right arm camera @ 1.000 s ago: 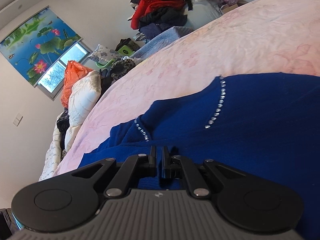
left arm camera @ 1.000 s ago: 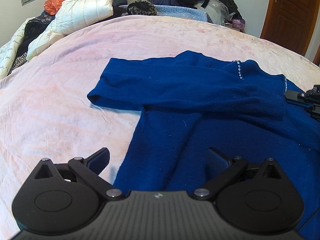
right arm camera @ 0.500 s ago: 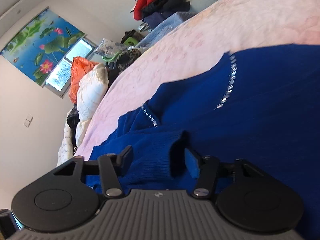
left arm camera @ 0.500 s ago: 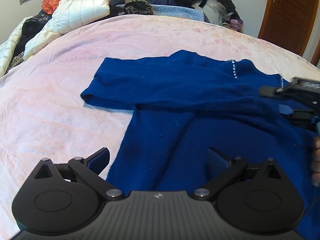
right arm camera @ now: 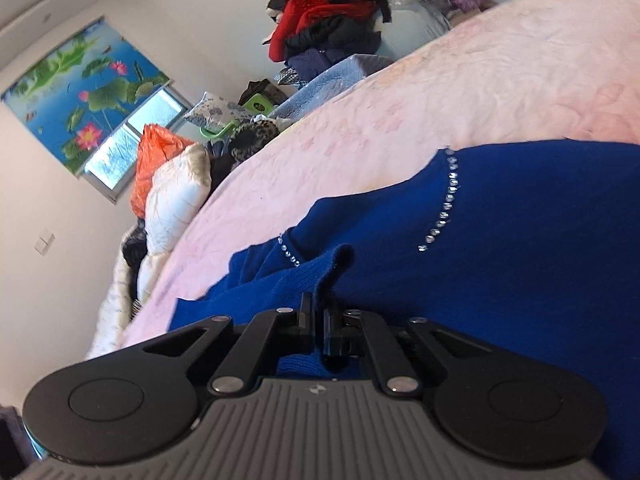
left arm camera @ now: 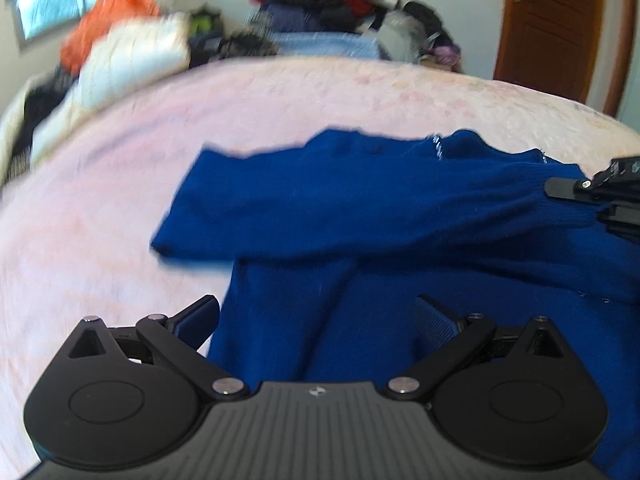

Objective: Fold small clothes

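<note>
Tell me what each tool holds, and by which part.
Right tool pinches the blue sweater by its sleeve cuff. Left tool is open, holding nothing.

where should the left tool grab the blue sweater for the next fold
Probably the sweater's bottom hem, coming in low from the near side. The open left tool already hangs over that lower body panel, which lies flat on the bed. The right tool is shut on the cuff of the sleeve folded across the chest.

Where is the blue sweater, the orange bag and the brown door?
blue sweater [left arm camera: 360, 208]: left wrist view, folded sleeve.
orange bag [right arm camera: 154, 156]: right wrist view, its middle.
brown door [left arm camera: 556, 28]: left wrist view, door panel.
</note>
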A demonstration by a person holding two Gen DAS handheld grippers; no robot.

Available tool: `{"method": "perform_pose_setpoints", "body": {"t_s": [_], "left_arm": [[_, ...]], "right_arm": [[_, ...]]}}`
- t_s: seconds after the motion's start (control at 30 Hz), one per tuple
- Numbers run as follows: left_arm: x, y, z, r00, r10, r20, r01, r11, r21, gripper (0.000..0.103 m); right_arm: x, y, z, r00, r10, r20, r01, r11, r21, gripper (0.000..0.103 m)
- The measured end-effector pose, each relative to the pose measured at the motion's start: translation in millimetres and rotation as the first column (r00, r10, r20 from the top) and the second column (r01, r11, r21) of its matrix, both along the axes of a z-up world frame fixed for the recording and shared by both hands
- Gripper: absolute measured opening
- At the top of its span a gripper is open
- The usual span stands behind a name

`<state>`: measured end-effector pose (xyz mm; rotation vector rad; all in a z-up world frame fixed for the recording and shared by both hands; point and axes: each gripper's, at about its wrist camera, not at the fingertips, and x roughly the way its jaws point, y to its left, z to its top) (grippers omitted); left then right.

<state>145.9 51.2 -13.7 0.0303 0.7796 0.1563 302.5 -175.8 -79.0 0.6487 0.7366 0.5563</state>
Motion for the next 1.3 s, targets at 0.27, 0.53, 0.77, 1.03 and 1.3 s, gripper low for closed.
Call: {"method": "perform_pose_setpoints", "body": {"t_s": [0.27,0.53,0.77,1.03,1.3], "left_arm": [[28,-66,-8,0.973,-0.215,0.088,0.177,0.932,0.317,0.103],[50,-94,-12,0.952,-0.268,0.148,0.205,0.916,0.344,0.103],[68,-83,-1,0.963,-0.216,0.159,0.182,0.962,0.203,0.103],[66,-100,-6,0.948,-0.287,0.138,0.249,0.938,0.24,0.046],[67,-95,-12,0.951,-0.288,0.113,0.271,0.951,0.147,0.01]], "right_arm": [[-6,-1,20,0.999,0.053,-0.002,-0.053,0.996,0.07,0.008],[-7,-2,27,0.998,0.064,0.004,-0.064,0.993,0.1,0.008],[-5,-8,27,0.999,0.051,0.0,-0.051,0.993,0.103,0.008],[-7,-10,21,0.999,0.043,-0.007,-0.043,0.996,0.081,0.008],[-8,-11,19,0.999,0.035,-0.005,-0.034,0.997,0.07,0.008]]}}
